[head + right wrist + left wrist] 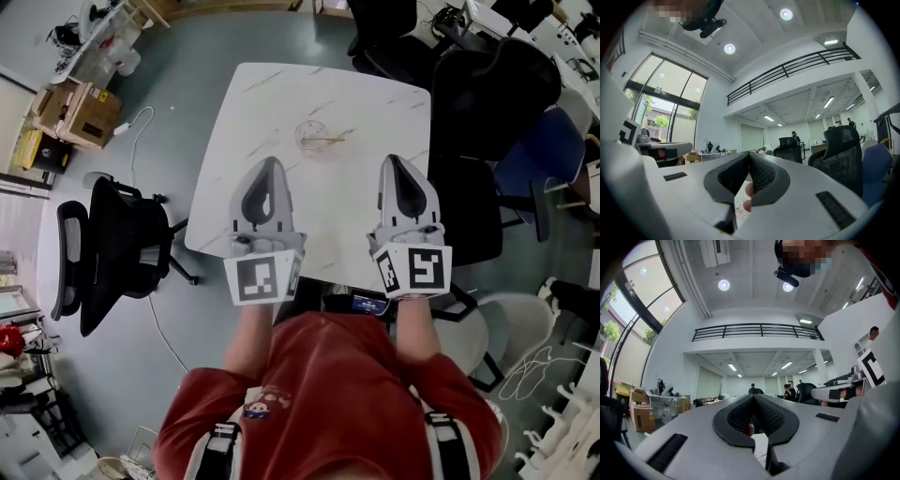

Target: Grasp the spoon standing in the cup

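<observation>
The left gripper point(269, 163) and right gripper point(393, 160), each with jaws together and empty, hover over the tabletop point(246, 202) near the cup point(312, 137) holding the spoon point(328, 141).

White marble-patterned table point(272, 103) sits on the grey floor point(202, 56), a black office chair point(112, 253) just off its left edge. Cardboard boxes point(80, 112) back left, a blue chair point(536, 152) over on the right.
</observation>
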